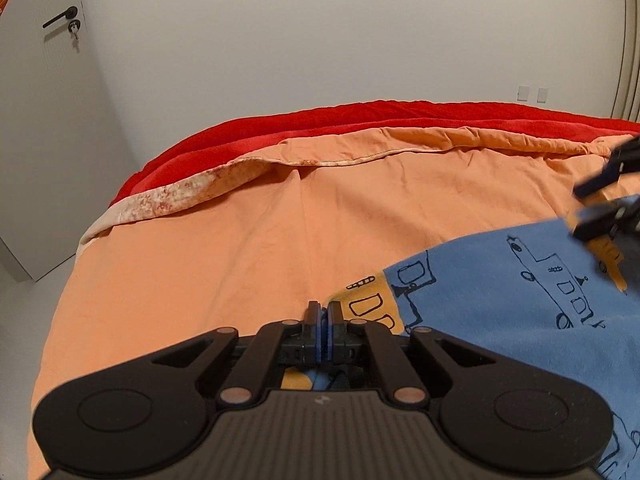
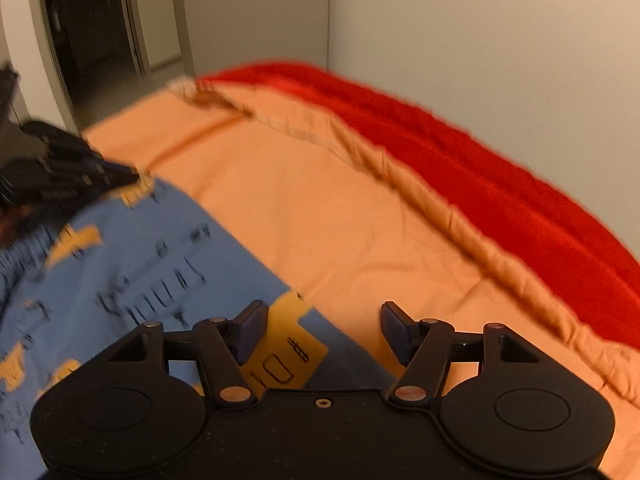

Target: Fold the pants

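Now L gripper (image 1: 323,312) jaws pinched on pants (image 1: 500,288) edge; R gripper (image 2: 322,320) jaws apart, empty.

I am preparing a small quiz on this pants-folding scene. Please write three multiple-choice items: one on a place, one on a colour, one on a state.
1. Where do the pants lie?
A. on the floor
B. on the orange sheet
C. on a chair

2. What colour is the blanket along the far edge of the bed?
A. red
B. green
C. white

3. How do the right tongs stand?
A. shut on the pants
B. open
C. out of view

Answers:
1 B, orange sheet surrounds the blue cloth.
2 A, a red band lies behind the sheet.
3 B, a wide gap shows between the pads.
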